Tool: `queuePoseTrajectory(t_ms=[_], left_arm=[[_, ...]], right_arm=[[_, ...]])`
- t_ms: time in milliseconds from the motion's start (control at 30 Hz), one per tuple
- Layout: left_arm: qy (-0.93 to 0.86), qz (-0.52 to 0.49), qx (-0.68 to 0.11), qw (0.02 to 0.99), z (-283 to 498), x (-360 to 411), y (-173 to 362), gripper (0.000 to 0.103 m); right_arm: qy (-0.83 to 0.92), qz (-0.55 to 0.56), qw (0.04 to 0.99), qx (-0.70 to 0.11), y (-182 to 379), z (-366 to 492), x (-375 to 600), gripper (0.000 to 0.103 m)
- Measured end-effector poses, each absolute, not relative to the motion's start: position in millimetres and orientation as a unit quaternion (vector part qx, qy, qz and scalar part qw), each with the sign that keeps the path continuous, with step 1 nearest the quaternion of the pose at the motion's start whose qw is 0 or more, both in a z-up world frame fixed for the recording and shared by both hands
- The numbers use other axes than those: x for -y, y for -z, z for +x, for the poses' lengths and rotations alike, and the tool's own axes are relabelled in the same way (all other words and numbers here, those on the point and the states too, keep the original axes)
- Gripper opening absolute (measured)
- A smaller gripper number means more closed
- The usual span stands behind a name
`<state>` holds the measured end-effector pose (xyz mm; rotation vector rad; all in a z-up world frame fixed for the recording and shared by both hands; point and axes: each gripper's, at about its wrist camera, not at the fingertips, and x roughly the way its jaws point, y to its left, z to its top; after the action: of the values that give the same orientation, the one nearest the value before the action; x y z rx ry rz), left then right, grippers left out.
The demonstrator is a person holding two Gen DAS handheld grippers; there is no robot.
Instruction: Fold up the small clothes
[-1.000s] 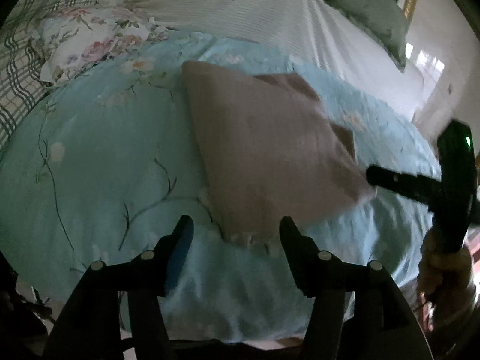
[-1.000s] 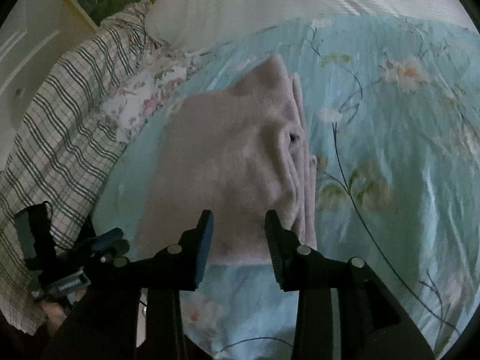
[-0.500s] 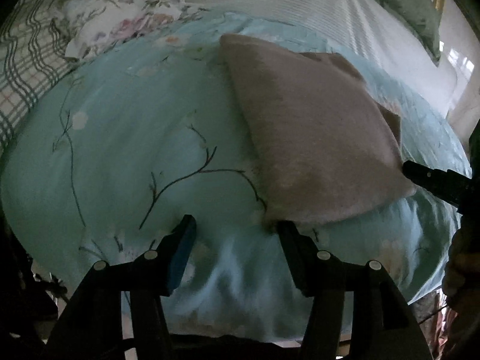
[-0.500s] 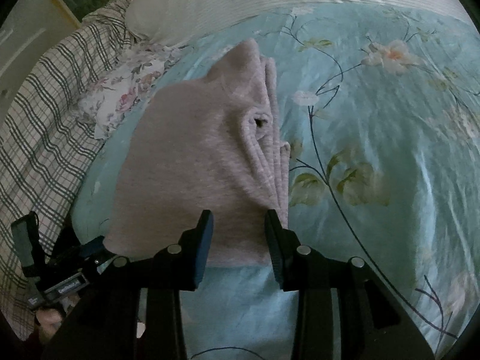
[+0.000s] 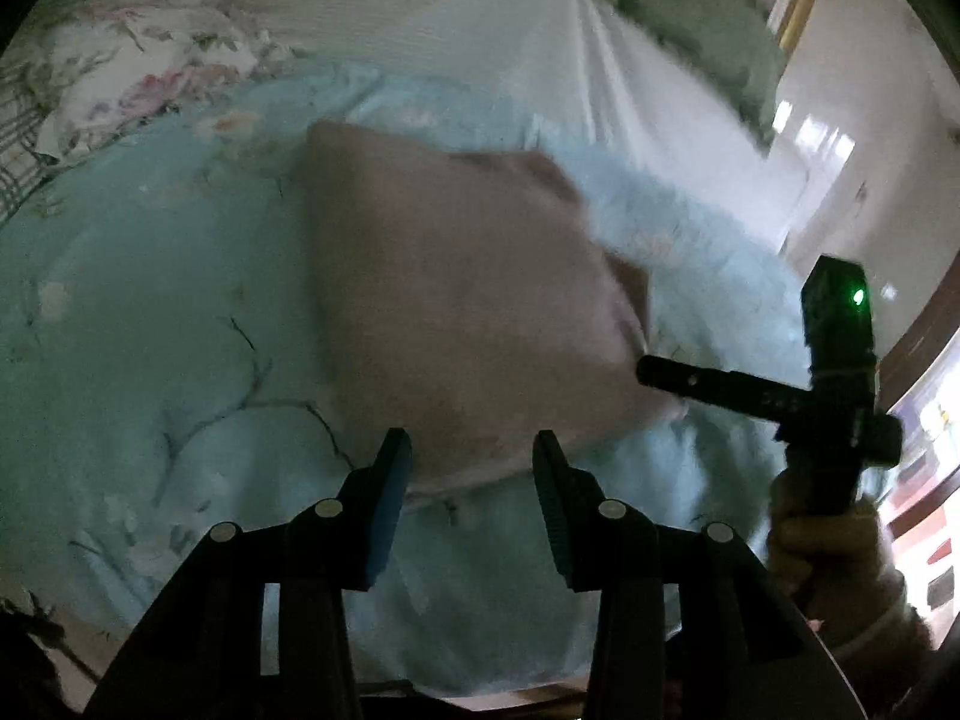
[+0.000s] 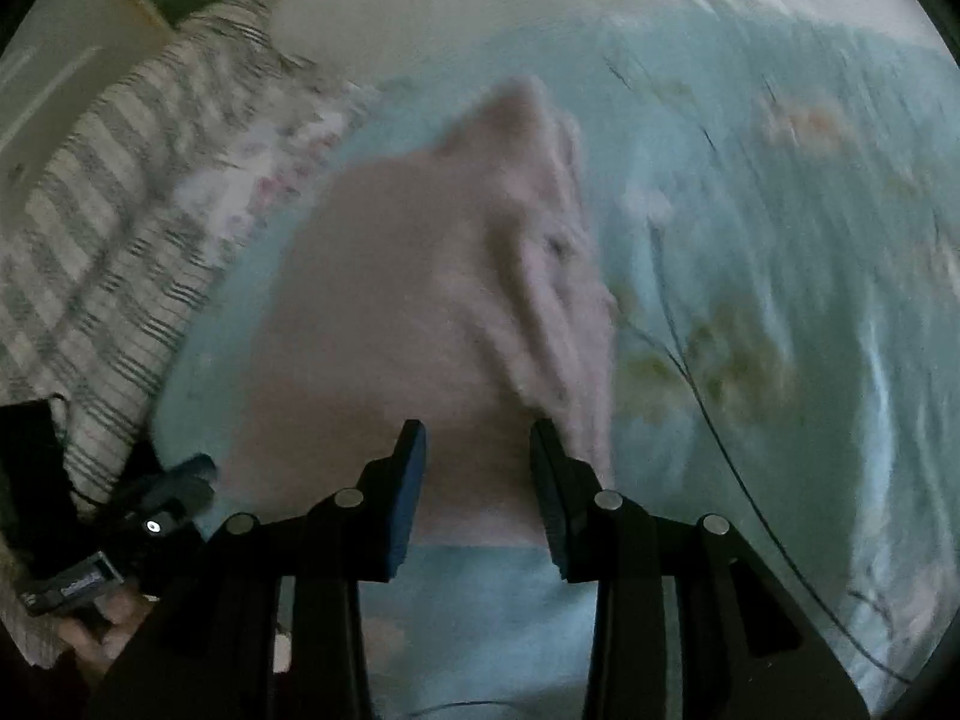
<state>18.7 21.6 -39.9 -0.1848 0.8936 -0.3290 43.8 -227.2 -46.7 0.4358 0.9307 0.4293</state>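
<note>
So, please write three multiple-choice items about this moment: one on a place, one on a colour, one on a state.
1. Where does the folded garment lie?
A. on the light blue floral quilt
B. on the checked blanket
C. on the floor

2. What colour is the garment?
A. green
B. dull pink
C. black

3. How do the left tongs stand?
A. shut on the garment
B. shut, holding nothing
C. open, holding nothing

Answers:
1 A, quilt shows all around it.
2 B, both views show pinkish cloth.
3 C, a clear gap separates the fingers.
</note>
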Motion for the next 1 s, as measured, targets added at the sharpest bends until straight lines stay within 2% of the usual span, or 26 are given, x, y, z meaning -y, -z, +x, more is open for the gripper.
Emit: queuePoseTrajectory(t_ms=[67, 233, 400, 433, 533, 600, 633, 667, 700, 733, 867, 1000], left_arm=[[0.164, -0.076, -0.444, 0.877, 21.4, -17.5, 55.9, 0.041], [0.154, -0.026, -0.444, 0.882, 11.5, -4.3, 51.6, 0.041], [0.145, -0.050, -0.470, 0.869, -0.2, -18.1, 59.7, 0.041], [0.140, -0.053, -0.464, 0.873, -3.3, -20.8, 57.2, 0.041], [0.126, -0.052, -0.438, 0.889, -17.3, -28.1, 38.0, 0.046], [0.111, -0.050, -0.422, 0.898, -22.4, -31.8, 25.4, 0.066], [0.101, -0.051, -0.415, 0.903, -23.8, -33.2, 19.8, 0.072], [0.087, -0.053, -0.411, 0.906, -25.3, -35.4, 15.4, 0.085], [0.079, -0.053, -0.410, 0.907, -20.3, -38.7, 14.3, 0.089], [0.069, -0.053, -0.410, 0.908, -19.6, -40.4, 13.5, 0.089], [0.054, -0.030, -0.425, 0.903, -22.3, -39.9, 19.2, 0.089], [0.041, 0.017, -0.429, 0.902, -34.2, -31.4, 28.4, 0.089]], right_arm=[[-0.210, 0.222, 0.846, -0.436, 46.7, 41.3, 234.4, 0.034], [-0.204, 0.218, 0.848, -0.437, 39.7, 36.2, 231.1, 0.036], [-0.196, 0.207, 0.856, -0.431, 23.0, 23.4, 233.3, 0.037], [-0.193, 0.203, 0.861, -0.424, 16.8, 18.5, 234.7, 0.040], [-0.183, 0.183, 0.879, -0.400, -2.4, 4.0, 236.3, 0.061], [-0.176, 0.172, 0.887, -0.390, -10.3, -4.4, 236.0, 0.068], [-0.173, 0.164, 0.890, -0.389, -12.7, -8.3, 234.6, 0.074], [-0.168, 0.153, 0.892, -0.389, -14.3, -11.7, 231.9, 0.081], [-0.162, 0.141, 0.895, -0.391, -15.0, -15.2, 228.8, 0.085], [-0.159, 0.130, 0.896, -0.393, -14.8, -18.3, 226.1, 0.090], [-0.162, 0.093, 0.894, -0.407, -10.0, -32.5, 212.3, 0.097], [-0.160, 0.069, 0.889, -0.423, -0.6, -46.7, 203.5, 0.099]])
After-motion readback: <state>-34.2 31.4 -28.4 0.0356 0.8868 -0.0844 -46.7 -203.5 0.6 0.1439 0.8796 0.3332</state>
